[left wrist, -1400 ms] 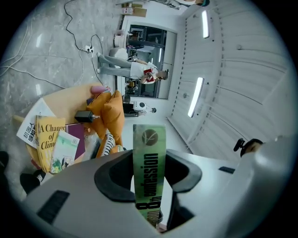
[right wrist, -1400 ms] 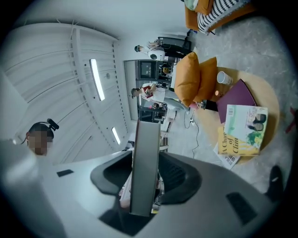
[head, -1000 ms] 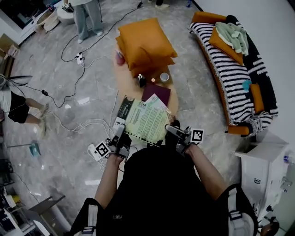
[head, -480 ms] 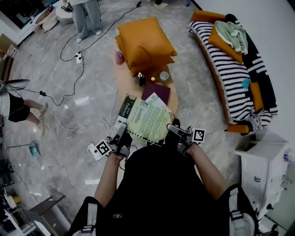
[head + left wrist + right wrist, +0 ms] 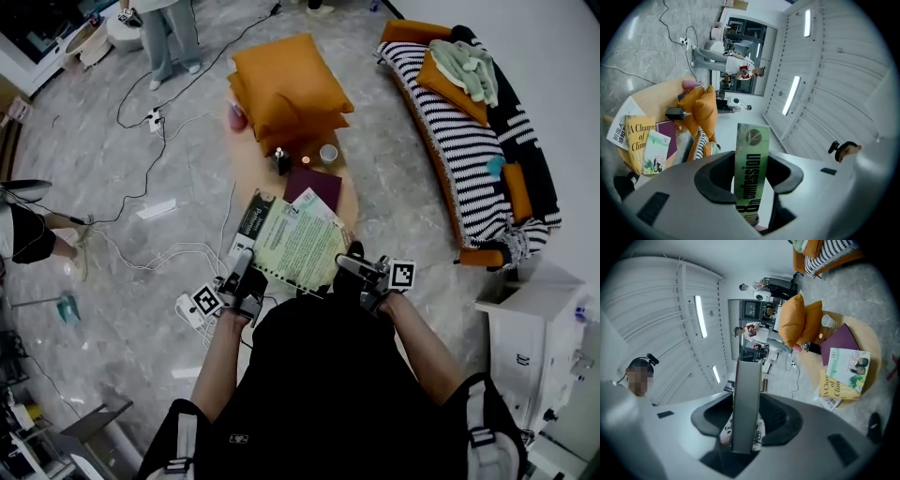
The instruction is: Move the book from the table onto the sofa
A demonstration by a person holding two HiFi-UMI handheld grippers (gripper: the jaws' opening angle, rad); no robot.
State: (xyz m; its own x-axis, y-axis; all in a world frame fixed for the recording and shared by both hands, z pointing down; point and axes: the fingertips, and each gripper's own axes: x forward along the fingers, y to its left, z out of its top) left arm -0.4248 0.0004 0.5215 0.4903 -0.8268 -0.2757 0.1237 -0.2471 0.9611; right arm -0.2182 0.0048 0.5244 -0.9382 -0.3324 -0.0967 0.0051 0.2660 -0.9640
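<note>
**Head view: book pinched at both edges, sofa well off to the right**

Starting at the left, loose cables [image 5: 173, 251] trail over the floor [image 5: 112, 309] toward where I stand. Snagging one as I turn with the load is my first worry.

My left gripper [image 5: 249, 274] is closed on the spine edge of the green book [image 5: 300, 246]. The left gripper view shows both pads tight against the printed spine. The book hangs roughly flat over the near edge of the table [image 5: 351, 204], apparently clear of it and hiding that edge.

My right gripper [image 5: 356, 270] is clamped on the opposite, page edge, with what looks like a scrap of printed paper [image 5: 725, 430] caught in beside it. Two narrow pinches carry everything. If my hands drift apart or one twists, I reckon the book slips out or its covers splay open.

Beyond it, around the middle of the table, sit a maroon book [image 5: 315, 186], a dark bottle [image 5: 282, 161] and a cup [image 5: 328, 153]. A low swing could clip them.

The sofa [image 5: 466, 155] lies well apart at the right. A green cloth [image 5: 472, 70] and a cushion [image 5: 448, 82] take up its far end, so a careless drop could land on those and slide off.
</note>
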